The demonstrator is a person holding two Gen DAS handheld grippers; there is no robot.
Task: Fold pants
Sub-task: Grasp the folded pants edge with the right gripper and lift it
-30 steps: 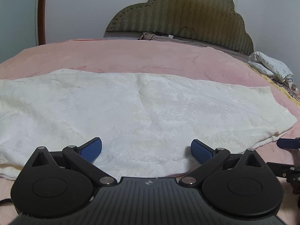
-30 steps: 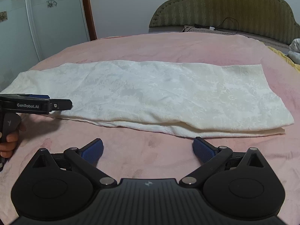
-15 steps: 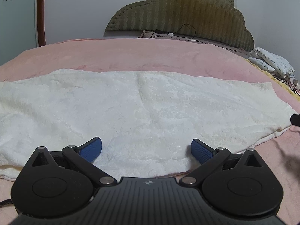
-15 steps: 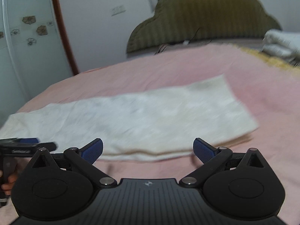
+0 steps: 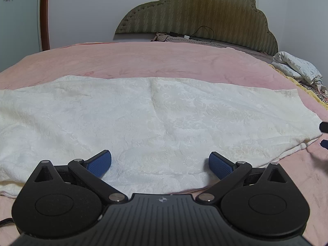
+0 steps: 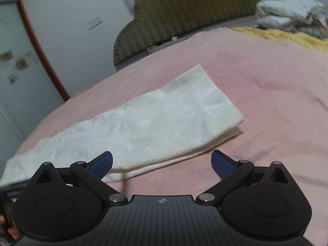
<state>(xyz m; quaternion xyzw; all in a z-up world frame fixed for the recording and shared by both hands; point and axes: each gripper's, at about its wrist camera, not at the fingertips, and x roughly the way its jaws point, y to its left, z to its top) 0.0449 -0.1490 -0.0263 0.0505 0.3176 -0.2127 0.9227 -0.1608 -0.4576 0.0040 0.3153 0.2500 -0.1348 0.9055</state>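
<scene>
Left wrist view: left gripper (image 5: 160,162) low over near edge of cream pants (image 5: 143,119), fingers (image 5: 99,163) spread wide, holding nothing; pants laid flat lengthwise across pink bed (image 5: 143,59), folded in layers; padded headboard (image 5: 196,18) at far end; tips of right gripper (image 5: 324,135) just beside right end of pants.

Right wrist view (blurred): right gripper (image 6: 162,162) near right end of pants (image 6: 143,123), fingers (image 6: 222,164) spread, empty; pants on bed (image 6: 266,82); yellow blanket (image 6: 287,37) far right.
</scene>
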